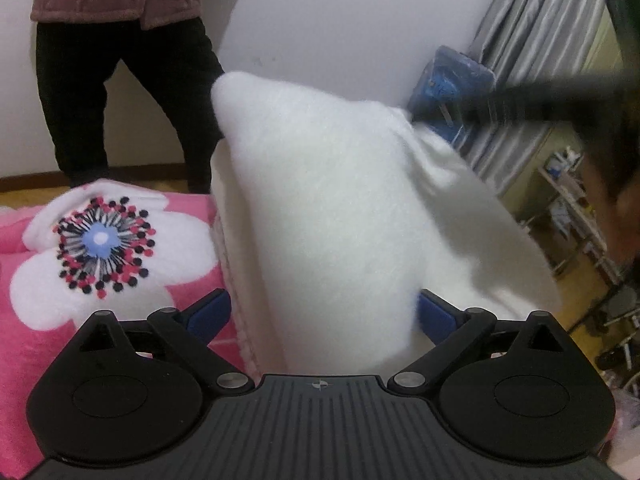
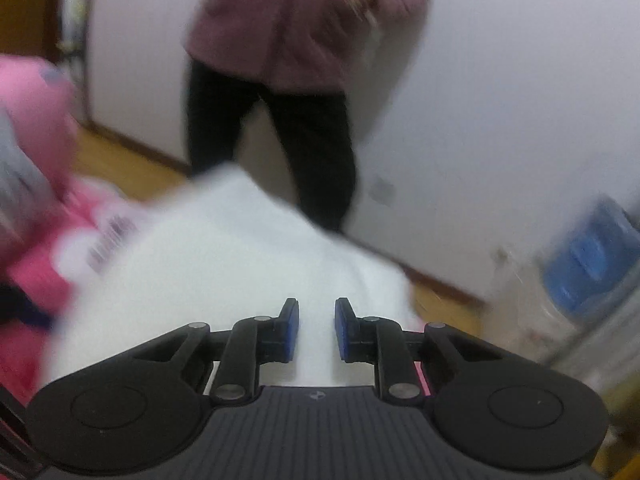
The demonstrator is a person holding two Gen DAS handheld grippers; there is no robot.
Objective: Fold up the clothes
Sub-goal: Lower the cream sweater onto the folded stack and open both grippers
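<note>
White fleecy cloth (image 1: 332, 208) fills the middle of the left wrist view, raised in a soft peak that runs from about six o'clock, where it meets the tool, up toward eleven o'clock. The left gripper (image 1: 323, 314) stands with its blue pads (image 1: 210, 316) wide apart and the cloth bulging up between them; whether the pads actually press on it cannot be told, since the fabric hides their inner faces. The tool tips forward and down over the bed.

At nine o'clock in that view lies a pink blanket (image 1: 24, 320) with a big white flower (image 1: 100, 240) on it (dotted red and black around a blue centre). The cloth's left edge lies against the blanket. At one o'clock a dark blurred bar crosses in front of a blue package (image 1: 452, 80), and grey curtains (image 1: 536, 20) hang behind it.

In the right wrist view, which is smeared by motion, the right gripper (image 2: 317, 330) also tilts downward, its blue pads (image 2: 290, 332) drawn close with a narrow gap left between them. The white cloth (image 2: 224, 248) spreads under and ahead of the fingers, out to ten o'clock, but nothing is seen pinched in the gap. The pink blanket (image 2: 36, 264) shows blurred at nine o'clock.

A person (image 2: 280, 80) in a mauve quilted jacket and black trousers stands at twelve o'clock against a pale wall, on a wooden floor (image 2: 132, 172).
</note>
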